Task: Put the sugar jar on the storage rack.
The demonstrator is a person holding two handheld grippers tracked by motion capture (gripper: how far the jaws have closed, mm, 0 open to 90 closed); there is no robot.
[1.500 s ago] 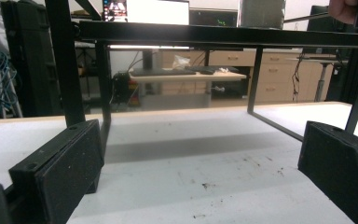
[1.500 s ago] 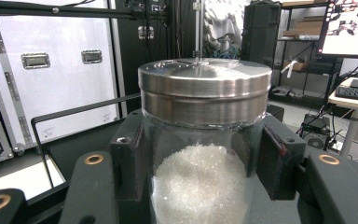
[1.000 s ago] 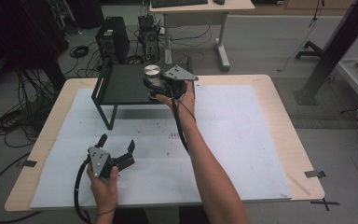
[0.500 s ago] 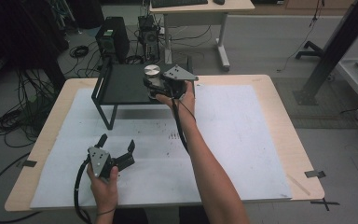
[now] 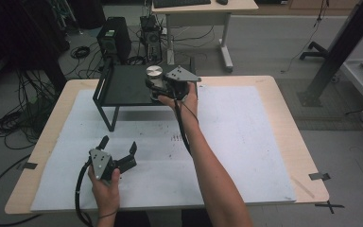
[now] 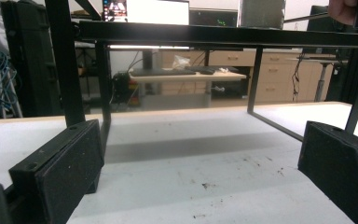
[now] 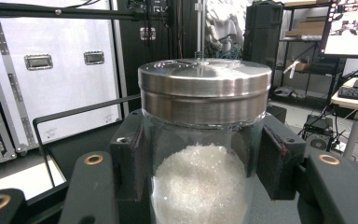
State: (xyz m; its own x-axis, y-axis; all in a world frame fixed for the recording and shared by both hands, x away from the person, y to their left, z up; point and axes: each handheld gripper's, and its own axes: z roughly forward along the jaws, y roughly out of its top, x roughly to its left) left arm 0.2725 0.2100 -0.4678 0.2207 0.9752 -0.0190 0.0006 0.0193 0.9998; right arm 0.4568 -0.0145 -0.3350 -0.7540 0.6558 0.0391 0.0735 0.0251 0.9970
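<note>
Right gripper view: my right gripper (image 7: 200,182) is clamped on the jar (image 7: 200,154), glass between my pads, steel lid (image 7: 204,86) above them. The jar stands on the black shelf (image 5: 123,85). I judge smooth glass could slip or tip if I lift crooked. The shelf's rail (image 7: 74,116) beyond could catch it. My left gripper (image 5: 118,161) hangs spread, empty, over the table (image 5: 246,137).
</note>
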